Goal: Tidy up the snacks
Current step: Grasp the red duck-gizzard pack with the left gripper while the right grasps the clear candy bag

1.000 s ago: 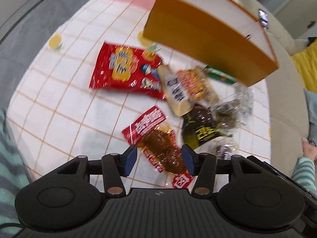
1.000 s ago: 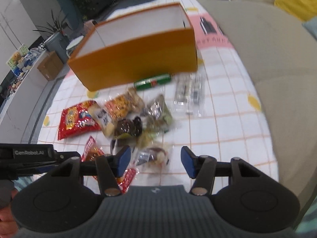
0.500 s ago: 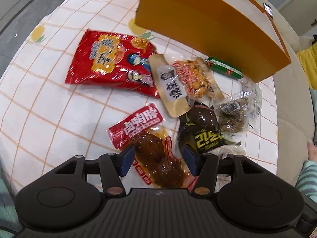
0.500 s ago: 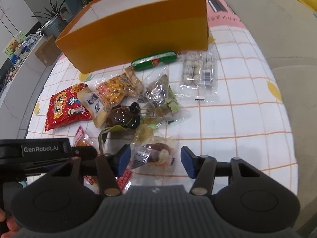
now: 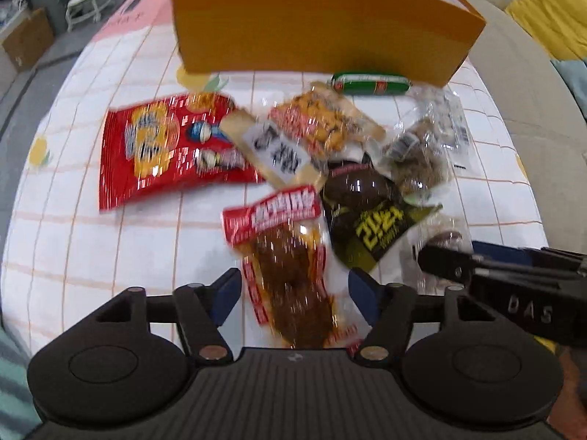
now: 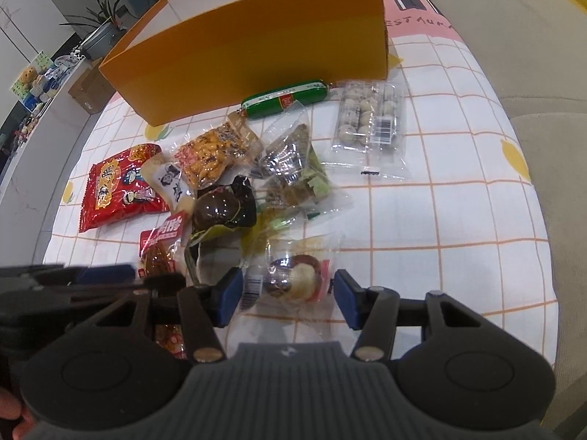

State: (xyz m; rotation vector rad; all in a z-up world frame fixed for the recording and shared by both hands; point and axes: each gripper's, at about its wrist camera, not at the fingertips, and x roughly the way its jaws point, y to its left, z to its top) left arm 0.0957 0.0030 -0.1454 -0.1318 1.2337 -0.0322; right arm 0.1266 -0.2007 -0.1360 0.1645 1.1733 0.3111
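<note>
Checked tablecloth (image 6: pixel 458 220) beside beige sofa (image 6: pixel 543 73)

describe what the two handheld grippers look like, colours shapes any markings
Both are alike: the left gripper and right gripper have black linkage arms with round brass-coloured pivot pins, blue pads on the fingertips, two round black discs and a ribbed dark grey body. Seen from the left wrist, the right one's side bears pale raised lettering.

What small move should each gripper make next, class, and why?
Probably lower and close. The left gripper, jaws opening, straddles the red-labelled meat pack; the right gripper frames the clear pastry packet. Neither pad touches yet, and the orange box waits behind.
</note>
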